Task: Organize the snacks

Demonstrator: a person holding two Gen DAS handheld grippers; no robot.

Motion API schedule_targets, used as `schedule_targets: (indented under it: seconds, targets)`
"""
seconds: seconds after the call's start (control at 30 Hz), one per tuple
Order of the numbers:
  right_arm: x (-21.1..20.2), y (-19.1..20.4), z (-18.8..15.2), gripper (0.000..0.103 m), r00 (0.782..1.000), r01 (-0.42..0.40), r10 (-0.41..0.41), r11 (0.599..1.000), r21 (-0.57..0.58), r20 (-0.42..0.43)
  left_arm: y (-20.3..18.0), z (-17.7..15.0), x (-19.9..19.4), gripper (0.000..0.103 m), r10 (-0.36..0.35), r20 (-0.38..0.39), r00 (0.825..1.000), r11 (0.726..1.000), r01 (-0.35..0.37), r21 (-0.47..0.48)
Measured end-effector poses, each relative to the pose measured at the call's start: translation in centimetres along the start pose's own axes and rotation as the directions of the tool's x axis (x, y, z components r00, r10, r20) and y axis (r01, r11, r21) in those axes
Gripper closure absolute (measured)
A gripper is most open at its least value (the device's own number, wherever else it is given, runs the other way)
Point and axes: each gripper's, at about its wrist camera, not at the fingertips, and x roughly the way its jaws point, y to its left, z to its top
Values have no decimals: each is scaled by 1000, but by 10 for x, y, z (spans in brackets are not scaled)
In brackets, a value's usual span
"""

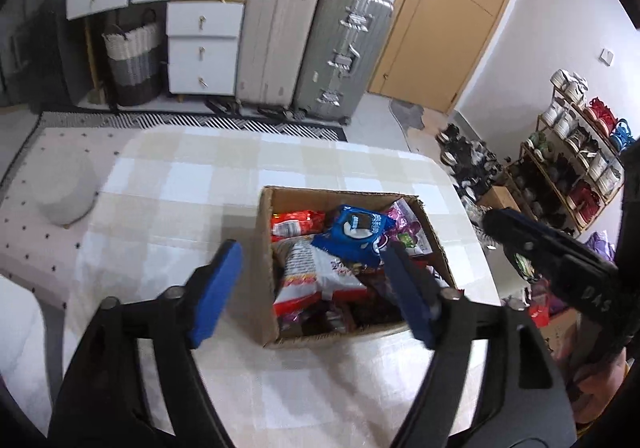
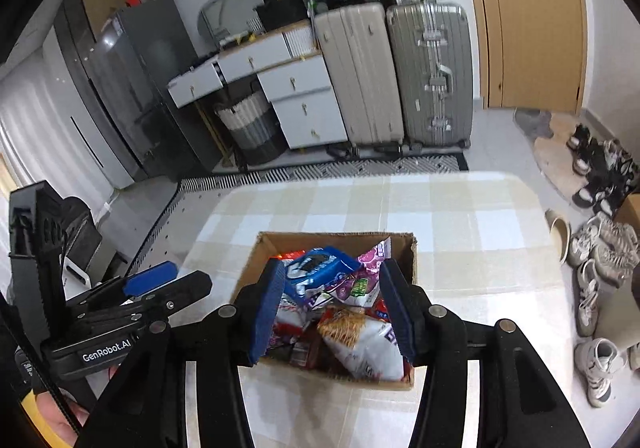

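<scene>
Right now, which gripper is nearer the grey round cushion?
Left. Left gripper hovers over the brown cardboard box wall facing the cushion; right gripper is toward the opposite wall.

The lower snack packets (image 1: 320, 312) in the cardboard box (image 1: 264, 248) lie buried under others; their labels are unreadable. The shoe rack (image 1: 580, 167) is cut off at the frame's edge.

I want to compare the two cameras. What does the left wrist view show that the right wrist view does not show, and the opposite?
Only the left wrist view shows the shoe rack by the wall and a grey round cushion. Only the right wrist view shows the dark tall cabinet and loose shoes on the floor. Both show the cardboard box of snacks, the blue cookie packet on top, the checked tablecloth, the suitcases and the door.
</scene>
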Motion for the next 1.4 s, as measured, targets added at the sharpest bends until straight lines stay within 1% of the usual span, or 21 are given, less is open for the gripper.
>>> schedule_targets:
  seconds: [0.07, 0.13, 0.2, 0.27, 0.37, 0.4, 0.47, 0.53, 0.57, 0.6, 0.63, 0.67, 0.77, 0.83, 0.97, 1.03, 1.13, 1.17, 1.23, 1.3, 1.4]
  targets:
    - [-21, 5, -6, 47, 999, 8, -8, 1000, -7, 41, -2, -6, -19, 25, 18, 32, 999, 1000, -18, 6]
    - [-41, 10, -14, 29, 997, 16, -15, 1000, -10, 80, -7, -15, -43, 24, 42, 66, 997, 999, -43, 21]
    - [-64, 17, -24, 23, 991, 13, -10, 1000, -22, 132, -12, -23, -68, 22, 50, 101, 994, 998, -54, 33]
    - [-83, 26, -34, 22, 987, 17, -9, 998, -53, 163, -18, -31, -91, 20, 56, 126, 990, 997, -63, 52]
    - [-117, 40, -51, 21, 976, 1, 22, 994, -106, 215, -24, -45, -127, 20, 71, 166, 984, 995, -82, 62]
    - [-131, 45, -58, 16, 969, 6, 22, 993, -114, 246, -25, -51, -141, 19, 72, 187, 980, 994, -85, 62]
    - [-154, 53, -71, 11, 954, 5, 32, 992, -124, 299, -28, -61, -168, 14, 79, 228, 971, 994, -93, 54]
    - [-182, 61, -85, 8, 933, -8, 55, 991, -134, 355, -30, -75, -196, 1, 81, 269, 960, 994, -96, 43]
    - [-191, 64, -90, 6, 928, -9, 60, 990, -138, 368, -30, -82, -209, 1, 82, 297, 951, 994, -98, 39]
    - [-201, 67, -95, 2, 921, -7, 61, 990, -140, 384, -31, -89, -221, 1, 85, 322, 943, 994, -103, 39]
    - [-212, 71, -103, 1, 911, -1, 60, 990, -144, 408, -32, -96, -233, 1, 86, 340, 937, 993, -107, 43]
    - [-222, 74, -111, 1, 903, 3, 61, 989, -150, 425, -34, -104, -243, 1, 90, 352, 932, 992, -114, 48]
    - [-244, 83, -134, 1, 890, 8, 69, 986, -167, 450, -33, -127, -271, 1, 115, 393, 912, 989, -144, 43]
    - [-254, 85, -154, 1, 882, 8, 70, 986, -164, 466, -30, -143, -285, 1, 154, 418, 895, 983, -183, 30]
    - [-263, 81, -189, 1, 865, 14, 62, 989, -147, 498, -26, -180, -298, 1, 200, 470, 860, 969, -246, 37]
    - [-261, 76, -205, 0, 864, 26, 43, 991, -130, 502, -25, -194, -295, 1, 201, 474, 857, 963, -261, 62]
    - [-249, 63, -223, 0, 868, 29, 24, 995, -99, 496, -26, -212, -285, 1, 215, 495, 842, 952, -293, 85]
    - [-243, 59, -226, 0, 870, 29, 18, 996, -89, 492, -25, -217, -279, 1, 216, 493, 843, 952, -293, 84]
    - [-227, 49, -230, 0, 881, 24, 14, 997, -74, 474, -24, -220, -261, 1, 196, 475, 858, 959, -269, 91]
    - [-211, 41, -230, 1, 891, 41, -11, 998, -56, 454, -21, -227, -242, 1, 186, 470, 863, 961, -259, 93]
    - [-190, 26, -235, 0, 910, 34, -17, 999, -33, 413, -14, -230, -216, 1, 125, 467, 876, 975, -196, 107]
